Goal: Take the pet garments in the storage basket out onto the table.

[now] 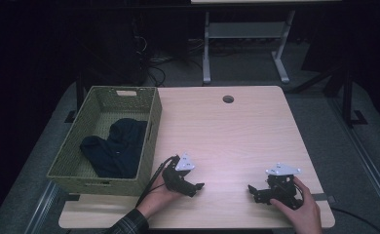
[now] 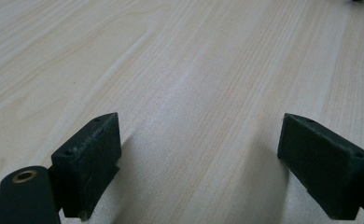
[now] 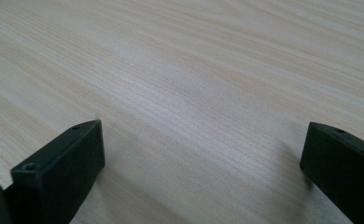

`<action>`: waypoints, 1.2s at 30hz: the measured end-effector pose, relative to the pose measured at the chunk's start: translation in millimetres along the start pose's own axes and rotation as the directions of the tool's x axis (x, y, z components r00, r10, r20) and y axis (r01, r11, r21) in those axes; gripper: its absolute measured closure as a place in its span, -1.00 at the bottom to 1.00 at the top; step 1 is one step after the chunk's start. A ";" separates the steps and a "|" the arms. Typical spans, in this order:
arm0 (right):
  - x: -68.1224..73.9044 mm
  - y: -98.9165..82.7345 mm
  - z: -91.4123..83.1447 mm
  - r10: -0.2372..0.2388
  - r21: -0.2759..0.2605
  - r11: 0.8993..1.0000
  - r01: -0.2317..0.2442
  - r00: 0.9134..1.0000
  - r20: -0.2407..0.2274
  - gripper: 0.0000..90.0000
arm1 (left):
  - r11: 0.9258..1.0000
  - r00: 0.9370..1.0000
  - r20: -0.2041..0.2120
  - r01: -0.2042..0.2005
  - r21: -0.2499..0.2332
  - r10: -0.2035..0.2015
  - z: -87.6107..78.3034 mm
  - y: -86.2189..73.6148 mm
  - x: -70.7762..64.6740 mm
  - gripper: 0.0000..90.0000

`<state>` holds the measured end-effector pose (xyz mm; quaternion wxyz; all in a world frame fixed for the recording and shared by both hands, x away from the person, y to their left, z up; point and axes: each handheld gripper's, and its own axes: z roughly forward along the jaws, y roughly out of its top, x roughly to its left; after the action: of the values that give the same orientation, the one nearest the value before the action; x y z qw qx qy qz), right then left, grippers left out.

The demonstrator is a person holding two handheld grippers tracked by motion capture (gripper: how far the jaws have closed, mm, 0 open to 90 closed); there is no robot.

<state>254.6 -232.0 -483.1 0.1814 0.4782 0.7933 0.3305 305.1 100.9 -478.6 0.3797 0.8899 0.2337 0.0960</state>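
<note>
My left gripper (image 1: 198,187) rests low on the light wooden table (image 1: 227,131) near its front edge, held by a hand, jaws pointing right. In the left gripper view this gripper (image 2: 199,158) is open with bare wood between its fingers. My right gripper (image 1: 252,191) lies at the front right, held by the other hand, jaws pointing left. In the right gripper view it (image 3: 203,172) stands wide open over bare wood. A green woven basket (image 1: 66,161) at the table's left holds a dark garment (image 1: 115,148).
A round cable hole (image 1: 228,99) sits near the table's far edge. Beyond the table stands a white desk frame (image 1: 246,44) on a grey floor. A black cable (image 1: 151,183) trails from the left gripper past the basket.
</note>
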 end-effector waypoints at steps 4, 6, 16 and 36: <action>0.5 -0.6 -0.4 0.000 0.000 1.000 0.000 1.000 -0.001 -1.00 | 1.000 1.000 0.000 0.001 -0.001 -0.001 0.0 0.0 0.0 -0.72; 0.3 -0.7 -0.5 -0.002 -0.001 1.000 0.002 1.000 -0.002 -1.00 | 1.000 1.000 0.000 0.001 0.000 -0.001 0.0 0.0 0.0 -0.72; -0.1 -0.8 -0.7 -0.005 0.000 1.000 0.005 1.000 -0.006 -1.00 | 1.000 1.000 0.002 0.025 0.010 -0.025 -2.4 0.7 2.5 -0.70; -0.4 -0.9 -0.8 -0.007 0.000 1.000 0.007 1.000 -0.009 -1.00 | 0.998 0.998 -0.025 0.057 -0.002 -0.057 -12.9 3.0 8.6 -0.70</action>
<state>253.7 -232.9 -483.1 0.1791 0.4739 0.7957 0.3319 309.1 111.4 -467.5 0.3797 0.8814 0.2638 0.0964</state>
